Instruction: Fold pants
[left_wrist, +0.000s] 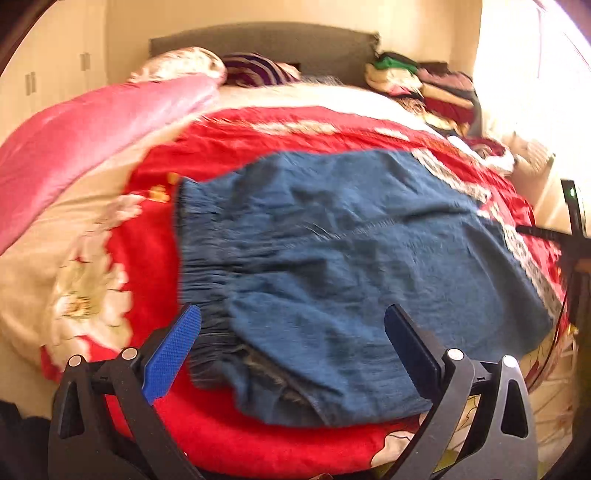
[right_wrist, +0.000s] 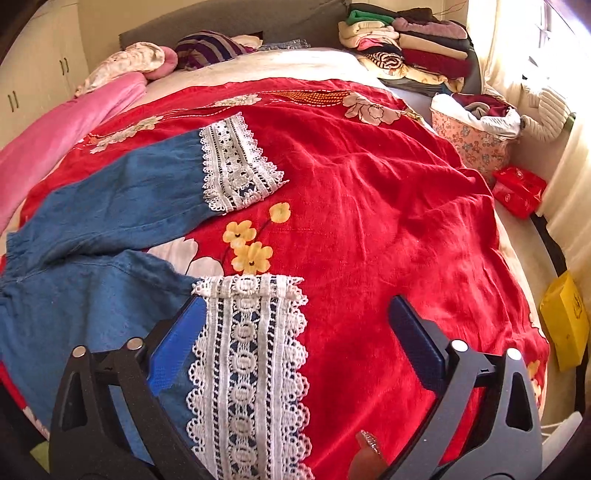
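The right gripper (right_wrist: 297, 339) hovers with its jaws wide apart, gripping nothing, the near leg's white lace cuff (right_wrist: 251, 369) lying between its fingers, while the left gripper (left_wrist: 291, 332) stands equally wide and empty over the gathered waistband (left_wrist: 207, 280). The blue pants (right_wrist: 96, 236) lie flat on the red floral blanket (right_wrist: 369, 206), their long axis running across the bed, waistband left and both cuffs right. Beyond them sit pillows (right_wrist: 207, 46) and stacked clothes (right_wrist: 406, 40).

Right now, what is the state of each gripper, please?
Left gripper: open, over the blue pants' waistband, holding nothing.
Right gripper: open, over the near lace cuff, holding nothing.
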